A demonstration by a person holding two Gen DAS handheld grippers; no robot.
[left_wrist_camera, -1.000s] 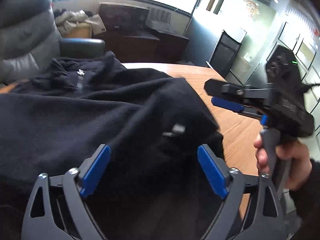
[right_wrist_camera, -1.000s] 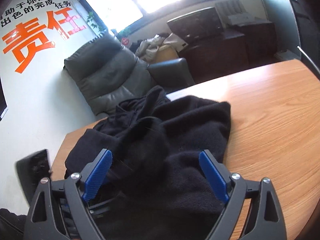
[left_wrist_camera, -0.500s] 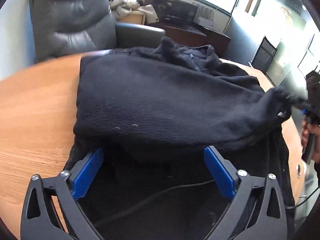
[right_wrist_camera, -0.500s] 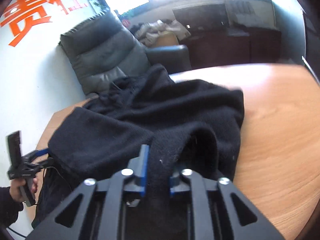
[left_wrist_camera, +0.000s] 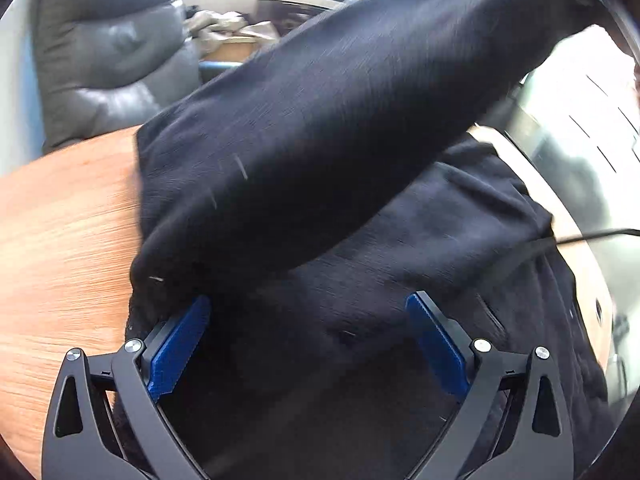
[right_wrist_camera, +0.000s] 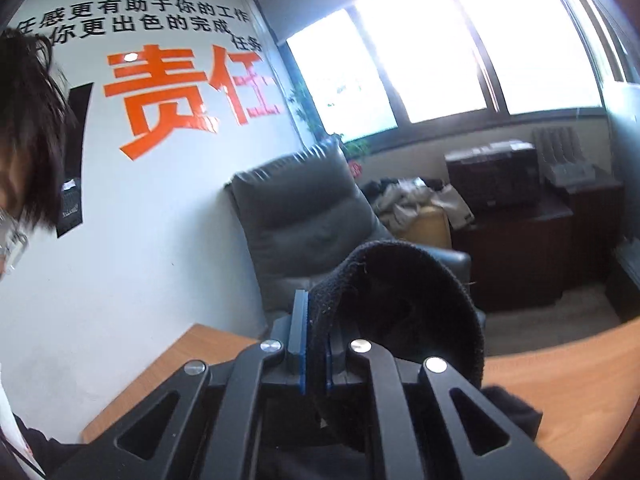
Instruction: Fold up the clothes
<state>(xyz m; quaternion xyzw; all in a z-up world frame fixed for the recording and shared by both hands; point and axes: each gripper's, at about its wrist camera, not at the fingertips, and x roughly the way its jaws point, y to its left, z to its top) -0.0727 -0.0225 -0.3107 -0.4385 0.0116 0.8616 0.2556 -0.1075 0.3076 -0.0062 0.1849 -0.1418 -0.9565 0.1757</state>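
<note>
Jaws of the right gripper (right_wrist_camera: 316,344) pinch the black sweater (left_wrist_camera: 320,160); left gripper (left_wrist_camera: 308,344) angled down, jaws spread.

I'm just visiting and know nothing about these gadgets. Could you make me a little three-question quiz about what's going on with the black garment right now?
1. True or false: the right gripper is clamped on a fold of the black garment.
2. The left gripper is: A) wide open over the cloth, B) shut on a sleeve, C) out of view.
3. Fill in: the garment's lower part lies on a wooden ____.

Key
1. True: its blue pads pinch the dark cloth, and part of the garment hangs raised above the rest.
2. A: its blue pads stand far apart, with the cloth below and between them.
3. Table.
</note>
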